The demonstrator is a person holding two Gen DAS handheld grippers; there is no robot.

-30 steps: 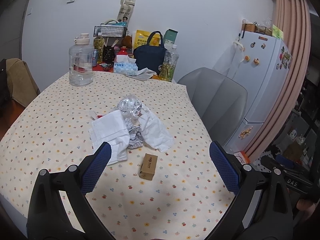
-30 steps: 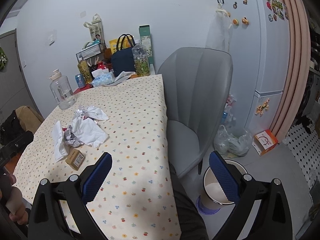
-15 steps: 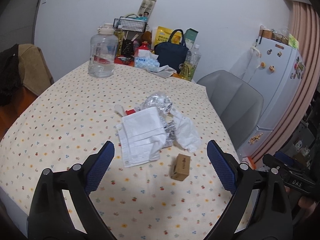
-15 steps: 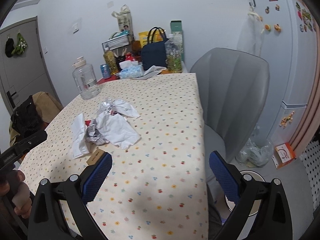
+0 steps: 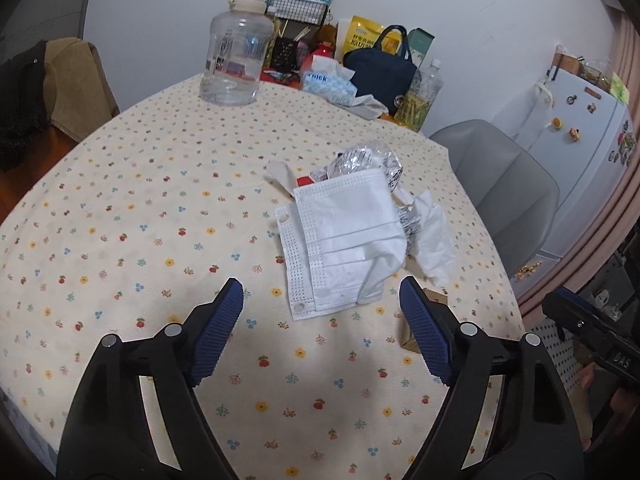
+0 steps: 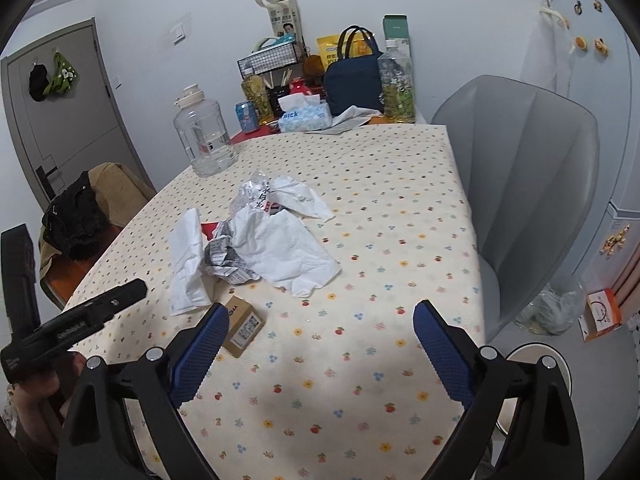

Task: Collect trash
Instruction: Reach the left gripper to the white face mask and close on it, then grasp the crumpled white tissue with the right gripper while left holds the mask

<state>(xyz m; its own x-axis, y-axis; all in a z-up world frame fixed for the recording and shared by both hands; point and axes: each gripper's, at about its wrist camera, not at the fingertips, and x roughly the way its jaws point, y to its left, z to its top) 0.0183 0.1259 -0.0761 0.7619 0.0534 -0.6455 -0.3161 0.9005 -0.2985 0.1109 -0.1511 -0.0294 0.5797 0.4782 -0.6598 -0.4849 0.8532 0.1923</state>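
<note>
- Both grippers have their blue-padded fingers spread wide and hold nothing: the left gripper (image 5: 321, 334) hovers over the near part of the table, and the right gripper (image 6: 320, 354) hovers over the near table edge.
- Under them lies a cream tablecloth (image 5: 120, 216) printed with small flowers and fruit.
- Just beyond the left gripper's fingertips lies a white face mask (image 5: 340, 240), flat on the cloth and apart from both pads.
- A small brown cardboard box (image 6: 243, 331) sits just beside the right gripper's left finger (image 6: 198, 358); in the left wrist view it is mostly hidden behind that gripper's right finger (image 5: 427, 340).
- Behind the mask is the trash pile: a crumpled white tissue (image 6: 286, 252), a printed grey wrapper (image 6: 227, 262) and a crinkled clear plastic wrapper (image 5: 366, 159), all touching or overlapping near the middle of the table.
- Farther back stands a large clear water jug (image 5: 234, 58), upright.
- At the far edge, against the wall, are a tissue box (image 6: 306, 114), a navy bag (image 6: 352, 76), a wire basket (image 6: 270, 60) and a bottle (image 6: 396, 84).
- A grey chair (image 6: 532, 168) stands at the table's right side, with a white fridge (image 5: 588, 152) beyond it.
</note>
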